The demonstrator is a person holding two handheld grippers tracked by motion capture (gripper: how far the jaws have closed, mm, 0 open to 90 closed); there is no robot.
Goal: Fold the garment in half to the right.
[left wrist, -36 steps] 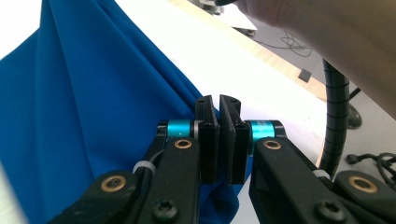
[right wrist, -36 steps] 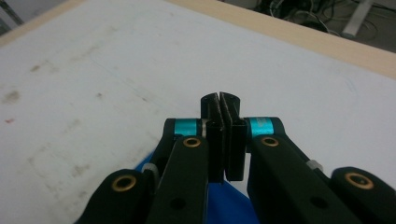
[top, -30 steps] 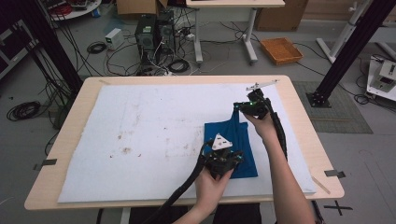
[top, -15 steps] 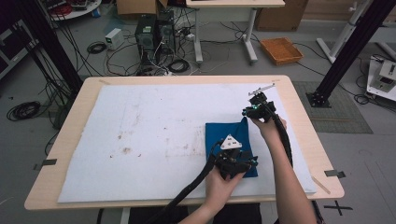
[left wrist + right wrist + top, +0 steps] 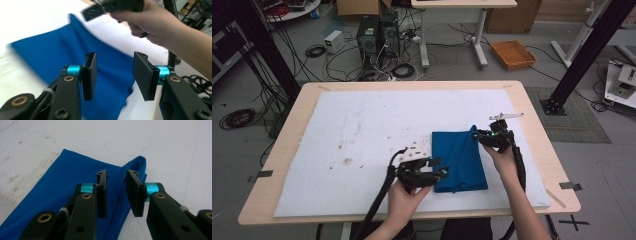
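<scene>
A blue cloth lies folded flat on the white sheet, right of the table's middle. My left gripper lies sideways at the cloth's near left edge, jaws open and pointing right. In the left gripper view the left gripper stands open with the blue cloth beyond it. My right gripper sits at the cloth's far right corner. In the right gripper view the right gripper is open by a narrow gap. A raised ridge of the cloth runs up through that gap.
A white sheet with brown stains covers the wooden table. On the floor beyond the table are computers, cables, an orange tray and black frame posts.
My left gripper has come off the cloth's near part, moved left and turned sideways. My right gripper has drifted a little right and nearer, staying at the far right corner.
</scene>
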